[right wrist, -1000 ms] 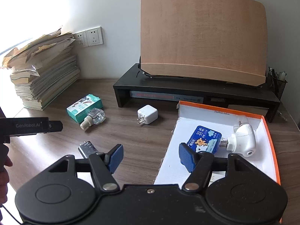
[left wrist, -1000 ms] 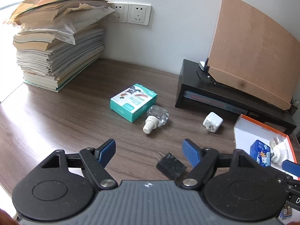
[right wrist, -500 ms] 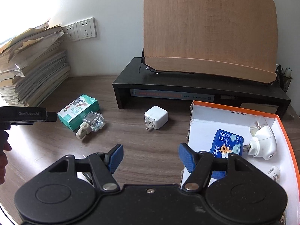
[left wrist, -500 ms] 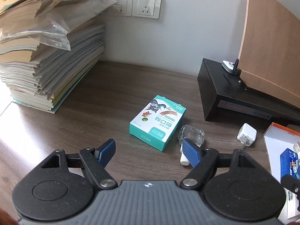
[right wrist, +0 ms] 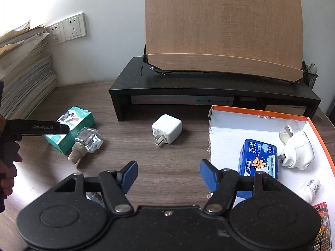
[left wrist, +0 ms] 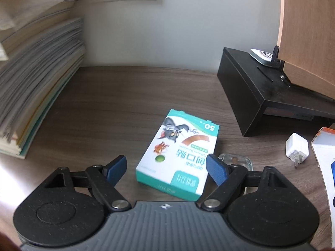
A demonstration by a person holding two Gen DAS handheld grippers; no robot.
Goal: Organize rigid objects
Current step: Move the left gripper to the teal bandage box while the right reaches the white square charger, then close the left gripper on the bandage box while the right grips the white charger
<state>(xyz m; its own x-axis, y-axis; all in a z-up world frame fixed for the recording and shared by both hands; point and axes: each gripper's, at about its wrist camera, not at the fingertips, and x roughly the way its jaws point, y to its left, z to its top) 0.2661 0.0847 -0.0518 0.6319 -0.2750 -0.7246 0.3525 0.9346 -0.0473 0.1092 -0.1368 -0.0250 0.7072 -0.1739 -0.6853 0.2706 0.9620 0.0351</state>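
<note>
The left gripper (left wrist: 166,168) is closing in on the green box (left wrist: 178,154), which is now sitting low in the centre of its view, between the two blue pads; a second ago the box was lying well ahead in mid-frame. The jaws are standing wide apart and holding nothing, though the right pad is nearly touching the box's edge (the left one is well clear). That approach is suggesting the box is the next thing to be picked up. Just right of it, half hidden behind the pad, the glass bottle (left wrist: 235,162) is lying on the counter (left wrist: 104,108), with the white plug (left wrist: 297,148) further right. In the right wrist view, the right gripper (right wrist: 168,172) is hovering wide open and empty low in the frame, having drifted only slightly. Beyond it, the orange-rimmed carton (right wrist: 226,125) at right is already holding a blue box (right wrist: 259,159) and a white plug-in device (right wrist: 297,152). The black shelf (right wrist: 209,87) is running across the back.
</note>
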